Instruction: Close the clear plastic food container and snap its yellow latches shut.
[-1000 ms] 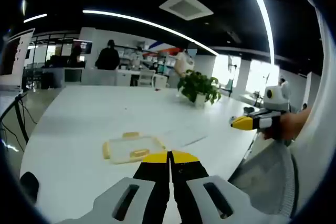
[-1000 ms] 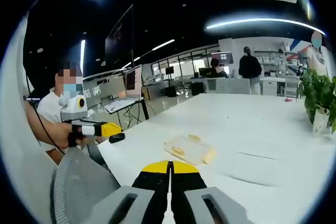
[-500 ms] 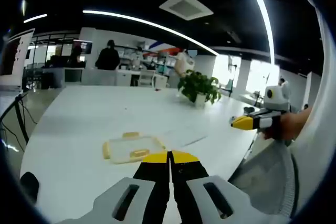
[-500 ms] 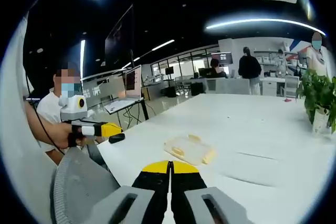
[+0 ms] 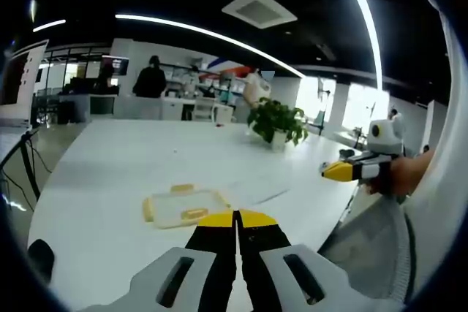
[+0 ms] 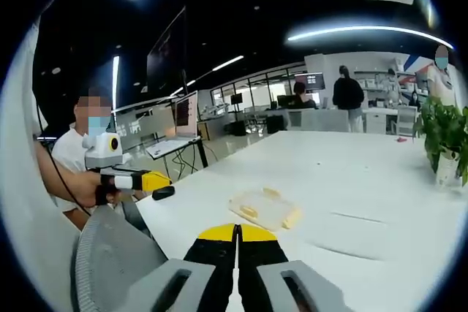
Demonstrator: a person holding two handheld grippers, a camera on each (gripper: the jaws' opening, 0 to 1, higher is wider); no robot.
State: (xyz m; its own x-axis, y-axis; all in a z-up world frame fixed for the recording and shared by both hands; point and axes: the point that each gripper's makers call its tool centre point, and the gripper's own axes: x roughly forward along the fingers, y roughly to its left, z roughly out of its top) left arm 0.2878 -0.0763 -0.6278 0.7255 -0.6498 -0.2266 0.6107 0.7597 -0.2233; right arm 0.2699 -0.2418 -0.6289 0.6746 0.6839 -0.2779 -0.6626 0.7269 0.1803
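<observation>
- Nothing's moved in the last sec: box (image 5: 183, 206) sits flat on table (image 5: 110, 158), lid on.
- Our left gripper (image 5: 235, 218) & right gripper (image 6: 237, 232), both w/ fingers together, hang near box, not touching. Latches not yet snapped, we think.

One food container (image 5: 184, 206); one potted plant (image 5: 277, 122); two hand-held grippers (image 5: 237, 218).

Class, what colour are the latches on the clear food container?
The latches are yellow, clearest in the left gripper view.

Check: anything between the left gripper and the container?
Nothing. In the left gripper view, only bare white table separates the left gripper from the container.
</observation>
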